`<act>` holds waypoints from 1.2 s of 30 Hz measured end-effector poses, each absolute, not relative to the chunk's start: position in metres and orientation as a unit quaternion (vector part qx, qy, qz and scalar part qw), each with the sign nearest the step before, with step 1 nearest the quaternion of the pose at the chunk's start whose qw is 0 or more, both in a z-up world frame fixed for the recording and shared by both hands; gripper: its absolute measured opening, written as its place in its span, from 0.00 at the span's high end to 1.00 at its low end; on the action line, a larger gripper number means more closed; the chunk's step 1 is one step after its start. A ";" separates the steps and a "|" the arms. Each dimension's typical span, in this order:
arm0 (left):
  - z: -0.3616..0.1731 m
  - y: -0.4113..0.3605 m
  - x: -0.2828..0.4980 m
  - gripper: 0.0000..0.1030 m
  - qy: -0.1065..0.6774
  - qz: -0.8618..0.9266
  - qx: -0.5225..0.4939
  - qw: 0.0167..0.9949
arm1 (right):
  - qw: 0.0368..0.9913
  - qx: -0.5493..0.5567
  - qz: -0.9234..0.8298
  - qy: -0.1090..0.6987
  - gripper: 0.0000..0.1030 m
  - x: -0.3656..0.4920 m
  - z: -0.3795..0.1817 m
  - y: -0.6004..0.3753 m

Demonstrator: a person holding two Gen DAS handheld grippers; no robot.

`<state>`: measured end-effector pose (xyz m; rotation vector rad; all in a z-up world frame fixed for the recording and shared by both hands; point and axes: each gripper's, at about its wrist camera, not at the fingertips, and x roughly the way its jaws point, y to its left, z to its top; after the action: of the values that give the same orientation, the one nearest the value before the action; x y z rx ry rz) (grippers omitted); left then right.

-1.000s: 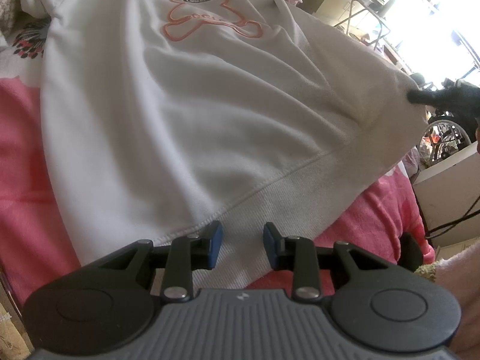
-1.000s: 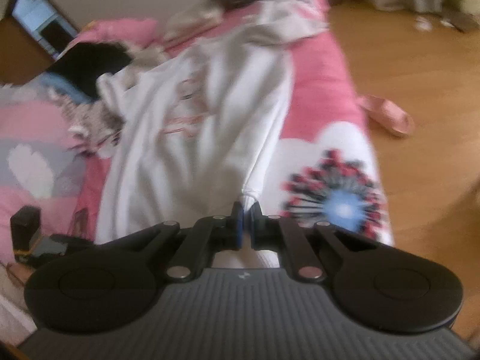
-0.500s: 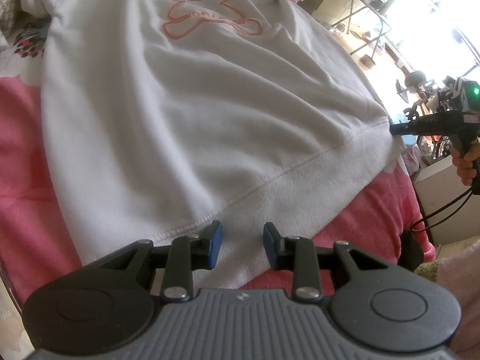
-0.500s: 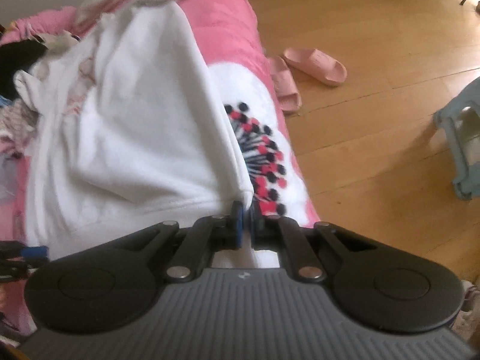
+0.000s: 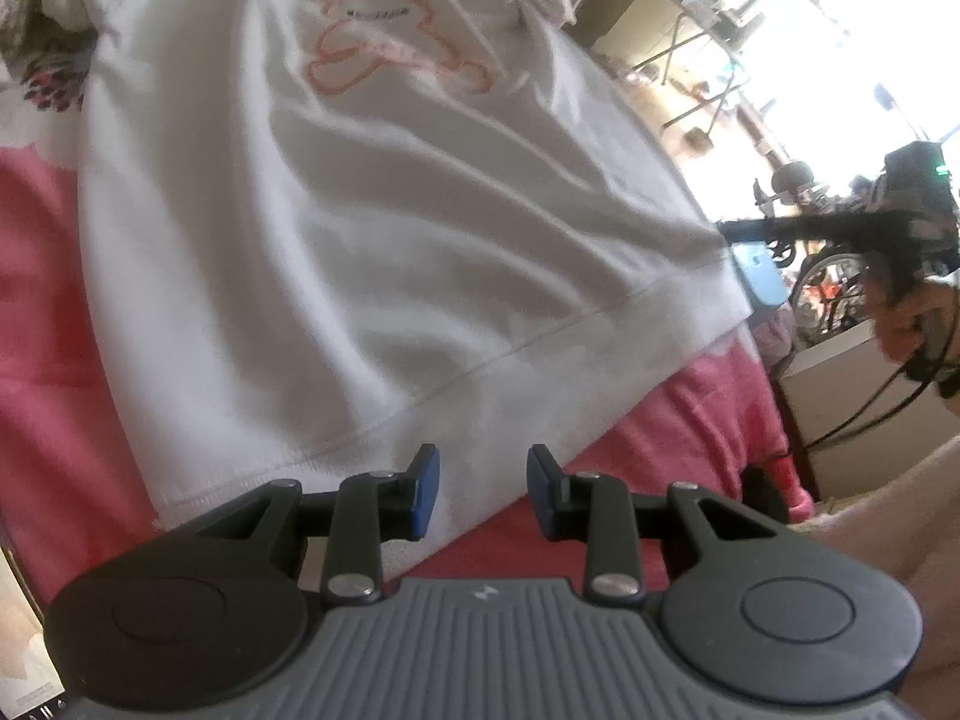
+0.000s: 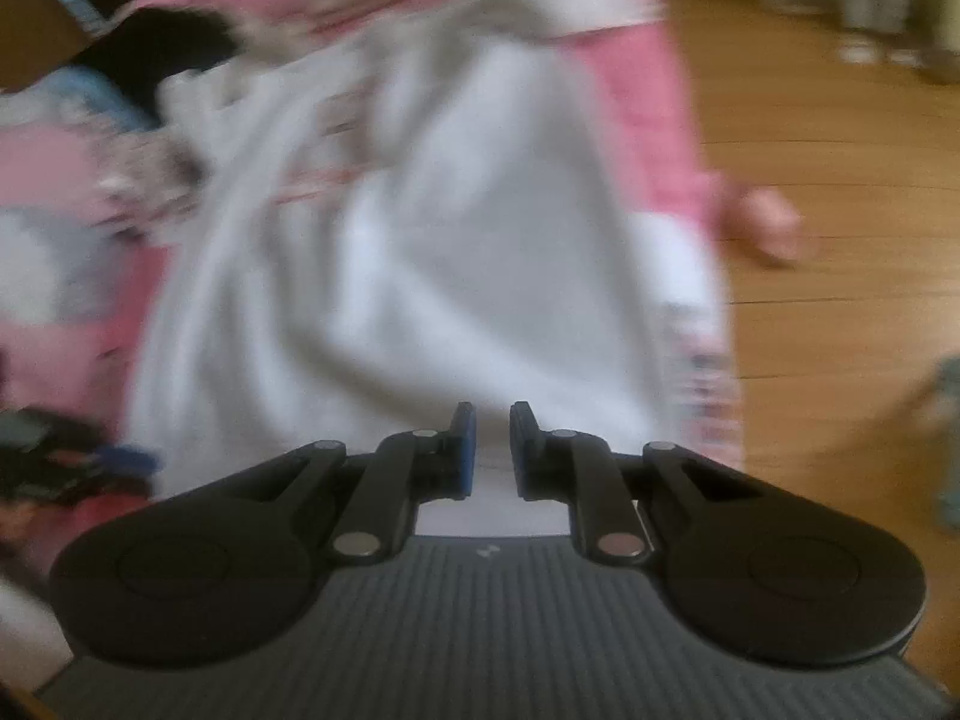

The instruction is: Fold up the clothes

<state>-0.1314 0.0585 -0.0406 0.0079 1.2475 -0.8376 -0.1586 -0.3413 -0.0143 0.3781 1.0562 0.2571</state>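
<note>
White sweatshirt (image 5: 372,228) flat on pink bedspread (image 5: 48,312). Only left view shows bear print (image 5: 390,42); right view blurred. Left gripper (image 5: 483,492) parted over hem; right gripper (image 6: 487,450) released, hem just ahead.

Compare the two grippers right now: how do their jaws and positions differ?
The left gripper is open wide over the white sweatshirt's ribbed hem; the right gripper shows a narrower gap. The left gripper's view is sharp, the right gripper's motion-blurred. Both are open, gripping nothing, over the sweatshirt on the pink bedspread.
</note>
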 end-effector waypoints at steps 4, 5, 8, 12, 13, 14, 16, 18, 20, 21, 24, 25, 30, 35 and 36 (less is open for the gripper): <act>-0.037 0.077 -0.133 0.66 0.568 -0.367 -0.028 0.736 | 0.799 0.162 0.214 0.539 0.88 -0.143 -0.034 -0.300; -0.036 0.082 -0.133 0.66 0.568 -0.359 -0.032 0.739 | 0.784 0.154 0.238 0.552 0.88 -0.141 -0.041 -0.288; -0.031 0.100 -0.128 0.65 0.559 -0.328 -0.031 0.761 | 0.749 0.110 0.293 0.584 0.88 -0.144 -0.049 -0.261; -0.026 0.125 -0.108 0.49 0.526 -0.250 -0.058 0.810 | 0.724 0.093 0.356 0.584 0.87 -0.142 -0.038 -0.244; -0.029 0.130 -0.103 0.49 0.525 -0.231 -0.066 0.817 | 0.719 0.093 0.371 0.580 0.87 -0.141 -0.033 -0.241; -0.034 0.134 -0.097 0.49 0.524 -0.214 -0.074 0.821 | 0.721 0.091 0.376 0.575 0.87 -0.136 -0.029 -0.240; -0.043 0.136 -0.092 0.50 0.530 -0.187 -0.083 0.823 | 0.735 0.097 0.370 0.560 0.87 -0.114 -0.020 -0.242; -0.048 0.135 -0.091 0.52 0.529 -0.173 -0.088 0.826 | 0.746 0.115 0.363 0.546 0.87 -0.088 -0.010 -0.245; -0.053 0.135 -0.090 0.52 0.528 -0.160 -0.093 0.829 | 0.756 0.134 0.358 0.531 0.86 -0.057 0.002 -0.250; -0.054 0.134 -0.091 0.52 0.523 -0.156 -0.095 0.832 | 0.761 0.133 0.357 0.525 0.84 -0.042 0.009 -0.248; -0.057 0.130 -0.094 0.51 0.506 -0.149 -0.100 0.844 | 0.780 0.099 0.360 0.502 0.75 -0.005 0.032 -0.225; -0.059 0.130 -0.093 0.51 0.505 -0.147 -0.105 0.844 | 0.788 0.079 0.364 0.490 0.74 0.007 0.042 -0.211; -0.064 0.130 -0.094 0.52 0.497 -0.149 -0.105 0.849 | 0.813 -0.041 0.376 0.443 0.58 0.059 0.070 -0.126; -0.065 0.133 -0.097 0.52 0.486 -0.168 -0.108 0.851 | 0.833 -0.094 0.345 0.423 0.44 0.103 0.054 -0.071; -0.065 0.134 -0.098 0.53 0.484 -0.171 -0.108 0.851 | 0.837 -0.098 0.337 0.420 0.44 0.111 0.050 -0.063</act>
<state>-0.0980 0.1341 -0.0651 -0.2284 1.0198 -0.3608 0.1112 -0.0635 0.0498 -0.2072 0.8891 0.7122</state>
